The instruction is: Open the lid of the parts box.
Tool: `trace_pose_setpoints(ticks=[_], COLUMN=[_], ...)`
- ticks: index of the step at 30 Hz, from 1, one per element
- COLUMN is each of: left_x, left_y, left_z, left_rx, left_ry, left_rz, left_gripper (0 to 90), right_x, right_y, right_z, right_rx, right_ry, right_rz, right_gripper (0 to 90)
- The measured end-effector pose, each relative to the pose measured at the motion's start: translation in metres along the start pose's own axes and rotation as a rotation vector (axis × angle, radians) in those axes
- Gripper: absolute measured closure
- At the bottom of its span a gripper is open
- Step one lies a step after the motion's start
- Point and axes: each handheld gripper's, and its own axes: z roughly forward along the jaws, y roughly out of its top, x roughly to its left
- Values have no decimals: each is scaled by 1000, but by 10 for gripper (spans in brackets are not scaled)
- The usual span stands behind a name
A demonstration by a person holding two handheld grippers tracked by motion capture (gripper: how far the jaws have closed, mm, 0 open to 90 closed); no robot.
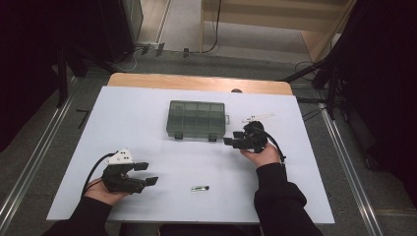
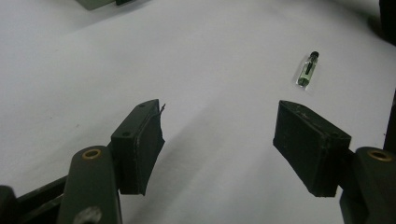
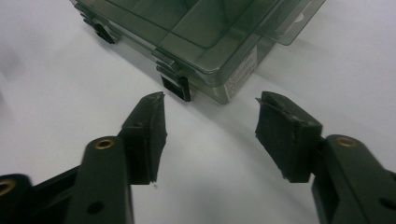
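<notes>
A smoky, see-through compartment box (image 1: 196, 119) lies lid-down-shut at the back middle of the white table (image 1: 147, 113). My right gripper (image 1: 231, 137) sits just to the right of its front corner, jaws apart with nothing between them. In the right gripper view the gripper (image 3: 211, 98) points at the box (image 3: 201, 42) and a black latch (image 3: 176, 87) on its near edge, a short way off. My left gripper (image 1: 149, 173) rests open at the front left. A small glass vial (image 1: 199, 188) with a dark cap lies to its right, also visible as the vial (image 2: 308, 69) beyond the open left gripper (image 2: 218, 107).
A thin white strip (image 1: 258, 117) lies behind the right hand. The table's wooden back edge (image 1: 196, 82) shows past the white top. Dark stands and cables line the floor on both sides.
</notes>
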Motion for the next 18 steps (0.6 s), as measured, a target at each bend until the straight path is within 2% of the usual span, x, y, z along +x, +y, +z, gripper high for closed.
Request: trace_pose_setpoints(ticks=[3,4,5,6,7,8,10,18], left_x=[0,0,0,0,0,0,0,0], left_y=[0,0,0,0,0,0,0,0], left_z=[0,0,0,0,0,0,-1,-1], left_rx=[3,3,3,2,-1,-5,-9,-9], left_ry=[0,1,0,1,2,2,5,6], left_rz=[1,1,1,1,1,-1,-1,1], left_gripper=[321,321,321,321,321,321,321,321], right_x=[-1,-1,-2,-2,-2,-2,-1,3], right_y=[0,0,0,0,0,0,0,5], right_z=[2,4,5,6,6,7,9,13], right_rx=[6,15,25,36,36,45,49,46], right_ry=[11,5,-1,-6,-6,-5,-3,-25], right_rz=[13,17,10,1,1,-9,-21,-55], right_gripper=[526,577,680,723,723,810,877,900])
